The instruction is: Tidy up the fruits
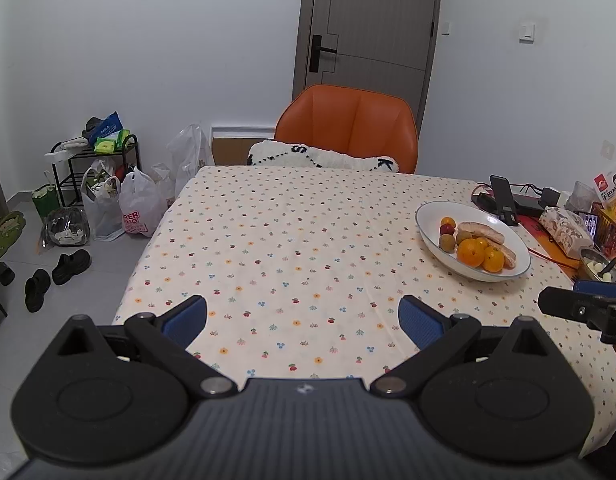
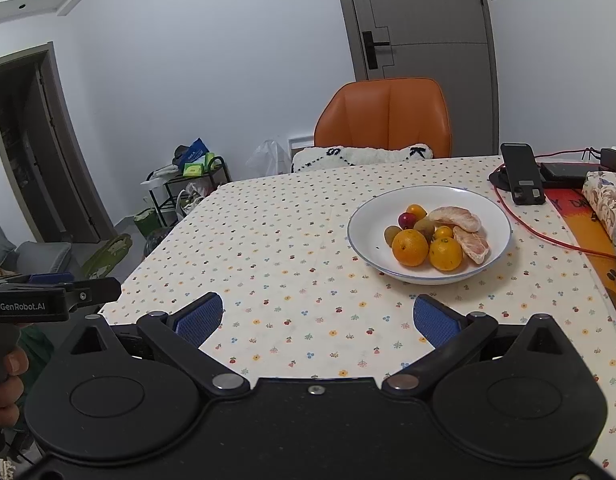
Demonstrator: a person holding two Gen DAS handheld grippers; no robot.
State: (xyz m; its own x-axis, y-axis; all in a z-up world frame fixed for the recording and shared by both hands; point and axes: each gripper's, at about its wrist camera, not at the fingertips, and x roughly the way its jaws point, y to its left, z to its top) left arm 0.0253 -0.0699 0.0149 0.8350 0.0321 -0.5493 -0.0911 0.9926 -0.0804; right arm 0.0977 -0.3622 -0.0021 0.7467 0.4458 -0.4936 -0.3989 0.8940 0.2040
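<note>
**Both grippers empty above the table, fruit gathered in the white bowl**

Left wrist view: the left gripper hangs over the near edge of the table, its two blue-padded fingers spread wide with only the flowered cloth between them. The white bowl stands on the right side of the table, well ahead of the fingers and off to the right. In it lie two oranges, two peeled pomelo segments, brownish kiwis, a small red fruit and smaller orange fruits. At the right edge the right gripper shows side-on, near the bowl but clear of it. Past the table's far edge stands an orange chair with a white knitted cushion on it. A dark phone leans upright just behind the bowl.

Right wrist view: the right gripper has its fingers spread wide too, nothing between them but cloth. The bowl sits straight ahead and slightly right, apart from the fingertips. The two oranges lie nearest, the pomelo segments to their right and behind, the kiwis and the red fruit to the left and behind. The left gripper enters from the left edge, seen side-on, held by a hand; from here its opening cannot be judged.
</note>
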